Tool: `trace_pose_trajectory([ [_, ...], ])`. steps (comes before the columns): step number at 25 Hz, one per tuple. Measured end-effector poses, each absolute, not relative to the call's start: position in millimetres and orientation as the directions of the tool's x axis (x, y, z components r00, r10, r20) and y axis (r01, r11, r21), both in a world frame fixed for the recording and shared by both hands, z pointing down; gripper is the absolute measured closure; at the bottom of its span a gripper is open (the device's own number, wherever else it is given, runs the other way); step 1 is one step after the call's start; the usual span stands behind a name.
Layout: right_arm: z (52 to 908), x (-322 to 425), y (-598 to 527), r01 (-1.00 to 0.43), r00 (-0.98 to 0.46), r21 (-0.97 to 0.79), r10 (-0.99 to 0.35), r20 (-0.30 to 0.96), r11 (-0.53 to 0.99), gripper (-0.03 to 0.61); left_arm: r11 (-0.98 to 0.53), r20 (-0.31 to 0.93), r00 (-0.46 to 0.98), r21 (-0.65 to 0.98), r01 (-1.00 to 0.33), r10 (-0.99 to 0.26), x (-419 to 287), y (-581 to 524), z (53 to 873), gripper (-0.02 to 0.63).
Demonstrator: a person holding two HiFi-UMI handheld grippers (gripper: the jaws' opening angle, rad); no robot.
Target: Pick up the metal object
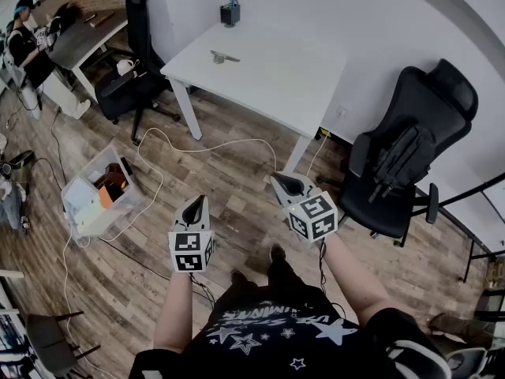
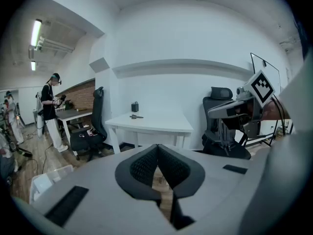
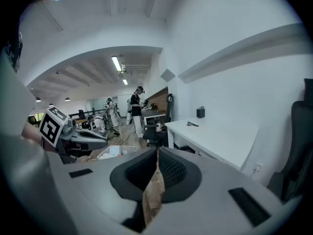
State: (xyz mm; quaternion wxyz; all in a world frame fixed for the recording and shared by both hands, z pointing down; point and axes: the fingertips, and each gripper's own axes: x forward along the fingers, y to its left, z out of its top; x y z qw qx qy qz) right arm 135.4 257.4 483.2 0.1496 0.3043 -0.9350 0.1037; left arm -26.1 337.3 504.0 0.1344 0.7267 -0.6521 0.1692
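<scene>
Metal object [image 1: 223,56] lies flat on the white table [image 1: 268,69], toward its far edge and well apart from both grippers, as a person in a dark star-print shirt stands back from it on the wood floor [image 1: 237,188]. The table stands against the white wall. A black chair [image 1: 410,164] sits off the table's right end, and a second black chair [image 1: 136,22] stands at its left end beside a grey desk [image 1: 79,38]. Another person [image 1: 24,46] stands at that desk in the far corner. A clear bin [image 1: 99,192] holding orange and dark items rests on the floor to the left, and a white cable [image 1: 213,144] loops across the boards past it towards the table legs.

The left gripper [image 1: 195,204] and right gripper [image 1: 286,183] are held out side by side at waist level, tilted slightly down towards the table, each with its marker cube nearest the holder. Both pairs of jaws are pressed together at the tips with nothing between them; only floor shows through the slit lower down. A small dark container [image 1: 230,13] stands on the table's back edge, just beyond the metal object.
</scene>
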Motion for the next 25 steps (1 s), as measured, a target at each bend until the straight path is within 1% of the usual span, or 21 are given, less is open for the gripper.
trace_pose_trajectory([
  [5, 480.7, 153.1, 253.4, -0.636, -0.746, -0.111, -0.572, 0.341, 0.764, 0.529, -0.105, 0.415, 0.1, 0.01, -0.994, -0.904, -14.6, 338.7, 504.3, 0.594],
  [13, 479.0, 138.6, 256.9, -0.628, -0.758, -0.136, -0.564, 0.329, 0.766, 0.529, -0.12, 0.424, 0.127, 0.043, -0.992, -0.897, -19.6, 346.2, 506.7, 0.594],
  [20, 484.8, 117.4, 260.1, -0.656, -0.737, -0.129, -0.593, 0.324, 0.744, 0.529, -0.086, 0.401, 0.106, 0.066, -0.994, -0.91, -58.1, 353.9, 505.4, 0.594],
  [25, 496.3, 109.1, 242.8, -0.663, -0.729, -0.142, -0.592, 0.342, 0.735, 0.529, -0.051, 0.415, 0.082, 0.085, -0.995, -0.906, -80.7, 339.9, 512.9, 0.594],
])
